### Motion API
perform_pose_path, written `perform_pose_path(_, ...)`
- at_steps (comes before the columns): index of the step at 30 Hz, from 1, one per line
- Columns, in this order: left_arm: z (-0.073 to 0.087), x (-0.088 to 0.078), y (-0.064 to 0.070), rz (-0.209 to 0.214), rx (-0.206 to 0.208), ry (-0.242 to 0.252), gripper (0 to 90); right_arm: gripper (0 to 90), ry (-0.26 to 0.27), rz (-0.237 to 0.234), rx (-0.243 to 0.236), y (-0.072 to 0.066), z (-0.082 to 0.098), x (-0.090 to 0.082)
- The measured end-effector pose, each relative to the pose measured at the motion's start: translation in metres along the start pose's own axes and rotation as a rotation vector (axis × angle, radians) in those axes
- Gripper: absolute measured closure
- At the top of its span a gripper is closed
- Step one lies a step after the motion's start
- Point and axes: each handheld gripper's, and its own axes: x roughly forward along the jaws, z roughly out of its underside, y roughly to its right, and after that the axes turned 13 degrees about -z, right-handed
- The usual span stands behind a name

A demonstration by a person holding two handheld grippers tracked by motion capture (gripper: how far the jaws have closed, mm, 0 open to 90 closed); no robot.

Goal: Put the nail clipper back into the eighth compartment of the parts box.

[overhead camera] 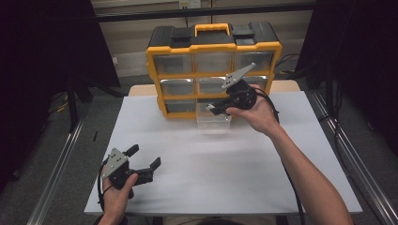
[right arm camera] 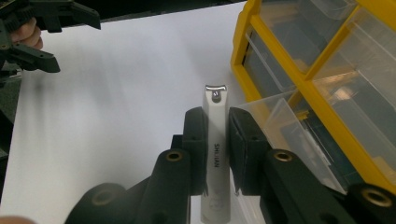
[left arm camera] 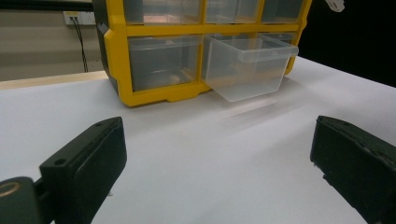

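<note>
A yellow and black drawer cabinet (overhead camera: pixel 213 65) stands at the far side of the white table (overhead camera: pixel 220 159). Its bottom middle clear drawer (overhead camera: pixel 214 120) is pulled out; the same drawer (left arm camera: pixel 247 65) shows in the left gripper view. My right gripper (overhead camera: pixel 217 108) hovers just above that drawer, shut on a silver nail clipper (right arm camera: pixel 215 140) that stands between its jaws. In the right gripper view the open drawer (right arm camera: pixel 289 135) lies just right of the clipper. My left gripper (overhead camera: pixel 143 158) rests open near the table's front left with nothing between its fingers (left arm camera: pixel 88 163).
The cabinet (left arm camera: pixel 140 70) has three rows of clear drawers, the others closed. The white table surface stretches between the two grippers. Metal rails (overhead camera: pixel 61 159) run along both sides of the table. A wall socket (left arm camera: pixel 79 17) sits at the far left.
</note>
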Motion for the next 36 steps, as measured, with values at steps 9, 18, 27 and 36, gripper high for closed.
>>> perform_pose_path(9,0.000,0.000,-0.001,0.002,0.001,0.002,3.8,77.3,-0.038,0.025,0.030,0.015,-0.002,0.007)
perform_pose_path(18,0.001,0.000,0.000,-0.007,-0.005,0.002,3.8,77.3,-0.065,0.025,0.052,0.027,-0.011,0.013)
perform_pose_path(27,0.000,-0.001,0.000,0.000,-0.004,0.005,3.8,77.3,-0.083,0.046,0.080,0.041,-0.019,0.011)
perform_pose_path(36,0.000,0.000,0.001,0.000,-0.002,0.002,3.8,77.3,-0.102,0.042,0.090,0.048,-0.020,0.018)
